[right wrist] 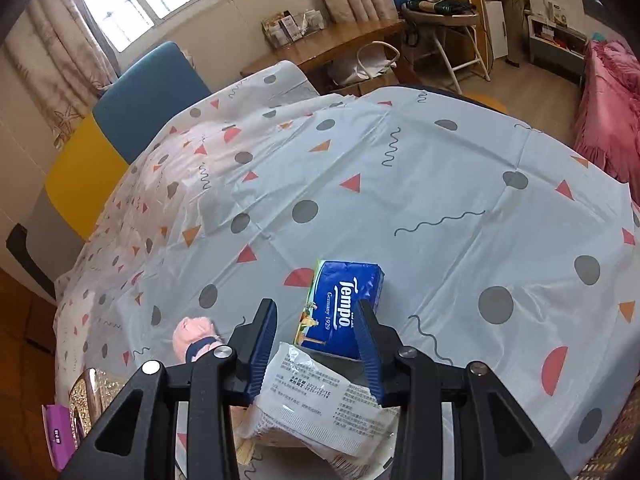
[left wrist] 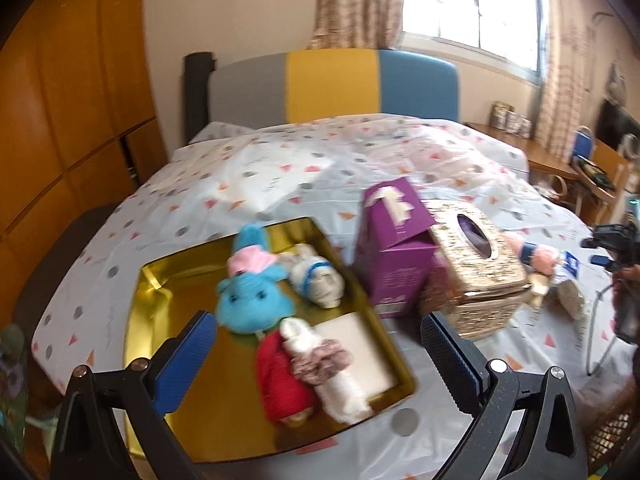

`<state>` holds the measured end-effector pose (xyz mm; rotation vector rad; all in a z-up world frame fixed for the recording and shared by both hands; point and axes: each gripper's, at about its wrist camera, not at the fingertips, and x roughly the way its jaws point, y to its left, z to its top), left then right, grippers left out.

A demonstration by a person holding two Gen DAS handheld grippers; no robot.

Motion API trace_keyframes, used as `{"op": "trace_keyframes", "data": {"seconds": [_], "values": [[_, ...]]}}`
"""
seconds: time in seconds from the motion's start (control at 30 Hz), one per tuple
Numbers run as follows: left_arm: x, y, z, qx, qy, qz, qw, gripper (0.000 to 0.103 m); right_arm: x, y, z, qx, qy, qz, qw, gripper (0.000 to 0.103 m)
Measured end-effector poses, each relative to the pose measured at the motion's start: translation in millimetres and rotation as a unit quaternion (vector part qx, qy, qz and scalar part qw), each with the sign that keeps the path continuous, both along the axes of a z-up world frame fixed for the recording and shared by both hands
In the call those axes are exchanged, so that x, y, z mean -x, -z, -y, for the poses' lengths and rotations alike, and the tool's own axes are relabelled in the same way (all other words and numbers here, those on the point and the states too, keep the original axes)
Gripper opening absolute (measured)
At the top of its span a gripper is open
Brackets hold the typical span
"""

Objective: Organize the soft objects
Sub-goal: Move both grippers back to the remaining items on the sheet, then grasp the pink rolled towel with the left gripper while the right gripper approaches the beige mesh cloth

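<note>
In the left wrist view a gold tray (left wrist: 160, 292) lies on the bed and holds a blue plush (left wrist: 250, 294), a white plush (left wrist: 318, 282), a red plush (left wrist: 280, 384) and a white doll with a frilly band (left wrist: 332, 376). My left gripper (left wrist: 320, 344) is open and empty just above the tray's near part. In the right wrist view my right gripper (right wrist: 316, 320) is open, its fingers either side of a blue Tempo tissue pack (right wrist: 344, 308). A white wipes packet (right wrist: 316, 408) lies under the gripper. A pink plush (right wrist: 194, 338) lies to the left.
A purple tissue box (left wrist: 394, 248) and a gold woven tissue box (left wrist: 476, 264) stand right of the tray. The patterned sheet (right wrist: 440, 184) covers the bed. A headboard (left wrist: 332, 84), a wooden desk (right wrist: 340, 40) and a blue chair (right wrist: 436, 12) lie beyond.
</note>
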<state>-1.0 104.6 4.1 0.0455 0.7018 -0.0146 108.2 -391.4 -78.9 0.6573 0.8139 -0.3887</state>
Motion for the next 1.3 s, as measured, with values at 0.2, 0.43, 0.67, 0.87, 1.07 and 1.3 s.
{"op": "trace_keyframes", "data": {"seconds": [0.2,0.43,0.67,0.87,1.07,1.3], "values": [[-14,-16,37,0.012,0.056,-0.009,0.9983,0.103,6,8,10,-0.041,0.018,-0.004,0.999,0.040],[-55,-36,119,0.092,0.172,-0.072,0.9781,0.103,13,11,20,-0.073,0.039,0.005,0.997,0.040],[-90,-41,223,0.064,0.245,-0.099,0.9624,0.100,25,5,32,-0.087,0.069,0.039,0.993,0.040],[-137,-11,284,0.071,0.246,-0.173,0.9511,0.077,31,13,45,-0.129,0.092,0.047,0.986,0.040],[-189,44,309,0.118,0.193,-0.268,0.9364,0.077,30,16,46,-0.151,0.082,0.054,0.984,0.040],[-225,87,319,0.140,0.133,-0.314,0.9296,0.078,25,16,41,-0.161,0.061,0.057,0.983,0.040]]}}
